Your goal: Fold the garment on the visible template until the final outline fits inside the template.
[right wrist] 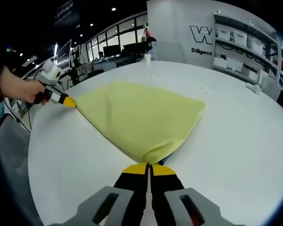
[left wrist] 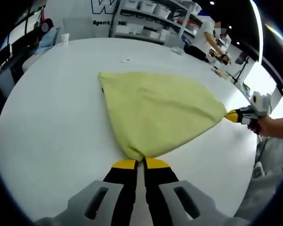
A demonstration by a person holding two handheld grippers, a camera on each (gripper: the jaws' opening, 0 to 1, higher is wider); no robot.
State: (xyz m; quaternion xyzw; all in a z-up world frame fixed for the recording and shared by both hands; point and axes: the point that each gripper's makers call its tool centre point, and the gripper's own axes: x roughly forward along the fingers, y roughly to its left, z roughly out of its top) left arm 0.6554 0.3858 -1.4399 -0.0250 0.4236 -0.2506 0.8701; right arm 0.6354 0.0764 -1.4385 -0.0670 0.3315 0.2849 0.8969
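A pale yellow garment lies spread on the round white table, pulled taut between two corners. My left gripper is shut on the near corner of the cloth in the left gripper view. My right gripper is shut on another corner of the yellow garment in the right gripper view. The right gripper also enters the left gripper view from the right, held by a hand. The left gripper appears at the left of the right gripper view. No template outline can be made out on the table.
Shelves with white bins stand beyond the table's far edge, and a person works at the back right. A small speck lies on the table past the cloth. The white table extends bare around the garment.
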